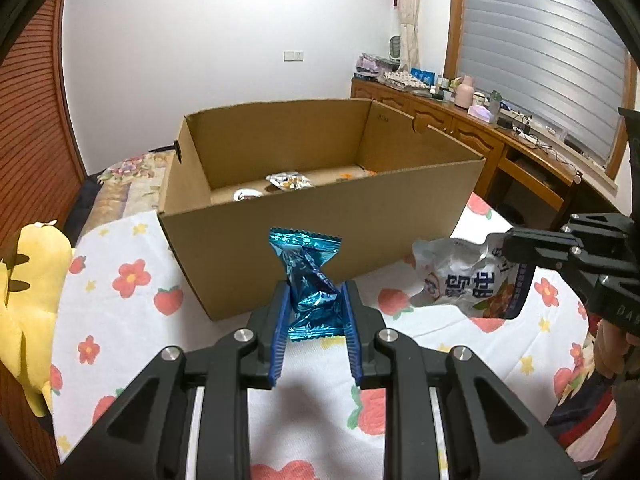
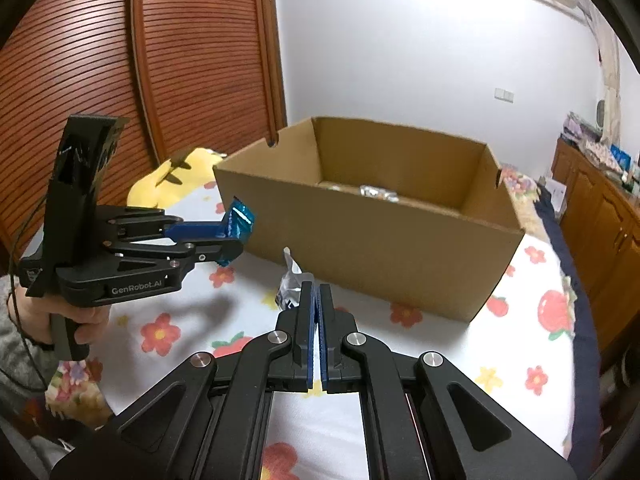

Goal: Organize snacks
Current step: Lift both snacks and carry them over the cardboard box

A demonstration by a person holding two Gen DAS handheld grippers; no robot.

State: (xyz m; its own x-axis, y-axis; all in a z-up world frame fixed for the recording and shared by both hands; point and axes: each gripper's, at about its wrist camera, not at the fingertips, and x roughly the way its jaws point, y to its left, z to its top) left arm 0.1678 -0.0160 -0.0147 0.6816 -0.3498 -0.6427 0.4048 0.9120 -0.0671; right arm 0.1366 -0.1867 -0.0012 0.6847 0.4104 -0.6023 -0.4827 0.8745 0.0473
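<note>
Floral bed, box [image 1: 320, 216] just beyond both claws. Left claw [image 1: 316, 312] gripping blue packet [image 1: 308, 280], upright. Right claw [image 2: 318, 300] clamped on white pouch [image 1: 472, 280], right of packet.

box floor: front wall of the open brown cardboard box [image 1: 320, 236] hides most of the inside; only tops of a few pale wrapped snacks [image 1: 289, 181] show, print too small to read
white pouch: crinkled white foil snack pouch [image 1: 476, 280] partly behind the black right gripper [image 1: 505, 242] in left wrist view; in right wrist view only a scrap [image 2: 291, 284] shows past the closed fingers
blue wrapper: shiny blue foil candy wrapper [image 2: 239, 220] mostly hidden by left gripper [image 2: 232, 236] fingers in right wrist view
yellow plush toy [image 1: 28, 300]: cut off at frame edge
desk clutter [image 1: 472, 96]: too small & blurred to tell apart
person: only hand [image 2: 60, 316] & grey sleeve in view, rest out of frame
</note>
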